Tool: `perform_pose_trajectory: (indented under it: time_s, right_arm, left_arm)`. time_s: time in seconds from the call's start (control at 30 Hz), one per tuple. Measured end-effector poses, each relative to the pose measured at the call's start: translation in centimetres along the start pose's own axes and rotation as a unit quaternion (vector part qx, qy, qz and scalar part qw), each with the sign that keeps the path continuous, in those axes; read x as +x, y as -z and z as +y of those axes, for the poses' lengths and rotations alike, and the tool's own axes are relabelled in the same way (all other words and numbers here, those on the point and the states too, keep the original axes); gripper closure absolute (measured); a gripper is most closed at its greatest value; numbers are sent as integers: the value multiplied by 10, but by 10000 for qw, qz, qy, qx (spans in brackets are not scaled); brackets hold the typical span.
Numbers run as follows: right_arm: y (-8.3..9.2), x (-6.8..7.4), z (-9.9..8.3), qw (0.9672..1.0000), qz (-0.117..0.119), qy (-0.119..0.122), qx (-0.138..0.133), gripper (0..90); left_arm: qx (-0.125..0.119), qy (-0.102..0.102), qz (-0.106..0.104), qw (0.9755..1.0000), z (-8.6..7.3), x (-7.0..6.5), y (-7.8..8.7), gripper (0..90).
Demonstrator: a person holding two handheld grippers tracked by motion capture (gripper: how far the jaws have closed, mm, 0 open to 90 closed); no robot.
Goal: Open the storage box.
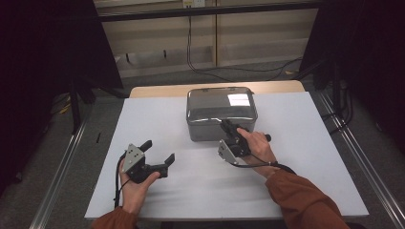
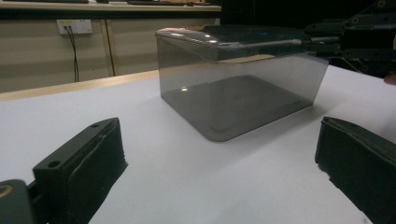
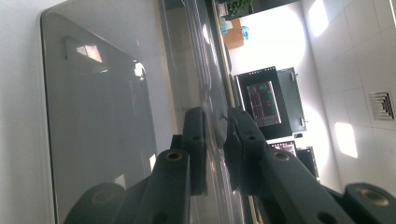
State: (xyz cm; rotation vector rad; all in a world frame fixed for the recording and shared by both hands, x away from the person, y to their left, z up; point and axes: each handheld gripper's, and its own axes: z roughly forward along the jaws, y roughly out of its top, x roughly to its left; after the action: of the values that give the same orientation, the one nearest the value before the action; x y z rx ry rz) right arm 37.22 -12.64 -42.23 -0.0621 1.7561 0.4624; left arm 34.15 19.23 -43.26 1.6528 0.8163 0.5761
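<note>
Lid [image 1: 220, 103] sits on the smoky box [image 1: 210, 129] mid-table; my right gripper [image 1: 229, 128] is clamped on its near edge, side-on. Left gripper [image 1: 159, 153] spread wide, idle, down-left, well apart from the box.

- The box [image 1: 220, 114] is smoky grey see-through plastic, with a white glare patch on its lid [image 1: 217, 102]
- The table [image 1: 143, 119] top is plain white, its far edge pale wood
- Both grippers, left [image 1: 160, 151] and right [image 1: 225, 125], are black, each with a grey plate
- The sleeves [image 1: 305, 200] are rust orange
</note>
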Motion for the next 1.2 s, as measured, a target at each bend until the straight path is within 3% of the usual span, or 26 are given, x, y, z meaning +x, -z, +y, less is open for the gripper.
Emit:
perform_pose_trajectory:
  time_s: [0.07,0.1,0.27,0.47,0.57,0.83,0.93,1.07,1.2]
  right_arm:
    - [0,-1,0,10000,-15,-8,-17,784]
    - [0,-1,0,10000,-25,-14,-28,785]
    - [0,-4,1,10000,-50,-17,-36,787]
    - [0,-6,1,9999,-67,-67,-60,787]
    - [0,-8,1,9999,-67,-49,-68,788]
    - [-1,-12,2,9999,-83,-62,-81,792]
    - [-1,-12,2,9999,-88,-78,-80,791]
    - [-1,-15,2,9999,-109,-88,-81,794]
    - [-1,-18,3,9998,-139,-112,-97,795]
  left_arm:
    - [25,-55,-32,10000,1,0,-3,11]
    - [-69,90,-60,9999,2,-1,-6,9]
    - [-204,231,-94,9995,7,0,-12,15]
    - [-232,129,-188,9995,14,-1,-22,15]
    - [-181,-110,-175,9996,17,-1,-26,29]
    - [-284,-149,-254,9992,29,1,-39,25]
    - [-388,-70,-315,9987,31,1,-44,25]
    - [-452,-249,-269,9983,38,4,-54,22]
    - [-486,-267,-230,9982,44,5,-65,27]
